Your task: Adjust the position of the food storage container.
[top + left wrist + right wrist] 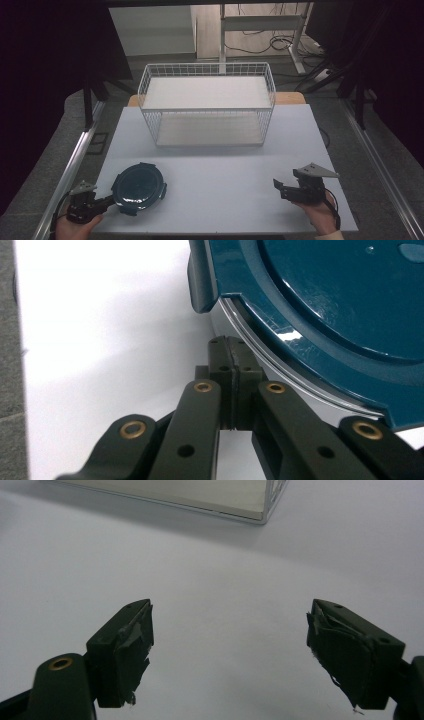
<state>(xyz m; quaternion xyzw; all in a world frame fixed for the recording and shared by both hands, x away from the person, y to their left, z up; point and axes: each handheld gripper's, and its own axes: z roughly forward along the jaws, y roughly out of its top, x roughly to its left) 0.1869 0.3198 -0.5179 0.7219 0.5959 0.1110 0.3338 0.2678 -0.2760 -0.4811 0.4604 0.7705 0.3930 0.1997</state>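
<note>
A white table [215,170] carries a two-tier white wire basket [207,102] at its far side, both shelves bare, and near the front left corner sits a round container with a dark teal clip-on lid [138,187]. The left gripper [107,202] comes in from the bottom left with its jaws pressed flat together; in the left gripper view the tips [231,367] sit at the container's rim [280,367], just under the lid's edge, but whether they pinch a lip or tab there or merely touch it I cannot tell. The right gripper [278,186] rests well apart at the front right, its jaws spread wide over bare tabletop [225,610] and holding nothing. The step in hand looks like getting a hold on the container's near edge, probably to move it toward the basket or to work a lid clip. The next move calls for a firm bite on the rim before any lift, since a thin edge grip could slip or tip the container. The contents stay hidden under the lid, and the container's far side is cut off in the left gripper view.
</note>
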